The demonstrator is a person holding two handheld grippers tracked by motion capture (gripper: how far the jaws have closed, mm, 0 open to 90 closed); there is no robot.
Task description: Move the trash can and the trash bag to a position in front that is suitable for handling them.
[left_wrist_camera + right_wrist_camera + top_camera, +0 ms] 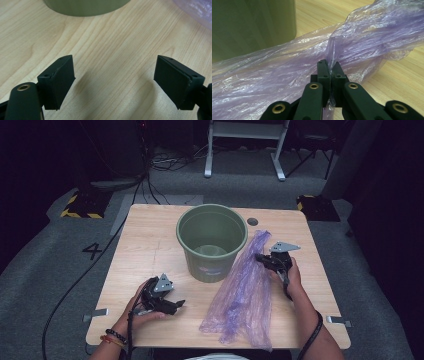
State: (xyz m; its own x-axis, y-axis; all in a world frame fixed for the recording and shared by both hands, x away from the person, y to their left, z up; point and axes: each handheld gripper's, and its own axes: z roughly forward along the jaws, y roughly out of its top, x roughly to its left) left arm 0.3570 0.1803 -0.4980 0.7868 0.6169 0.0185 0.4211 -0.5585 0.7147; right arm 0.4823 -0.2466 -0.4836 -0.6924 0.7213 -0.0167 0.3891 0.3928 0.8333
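Two hand-held grippers share the work: the right hand-held gripper (331, 68) pinches the purple bag (245, 292) beside the green bucket (211, 240), apparently to lift it in, while the left hand-held gripper (113, 82) waits spread over the table (145, 255).

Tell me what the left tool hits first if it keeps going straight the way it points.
Probably the green bucket: the open left tool faces its base across bare wooden table. The purple plastic bag lies off to one side. Depth is uncertain.

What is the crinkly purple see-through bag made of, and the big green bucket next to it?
The crinkly purple see-through bag looks like thin plastic film: glossy, wrinkled, and the table shows through it. The big green bucket is probably hard plastic: smooth, dull, evenly coloured walls holding a round shape.
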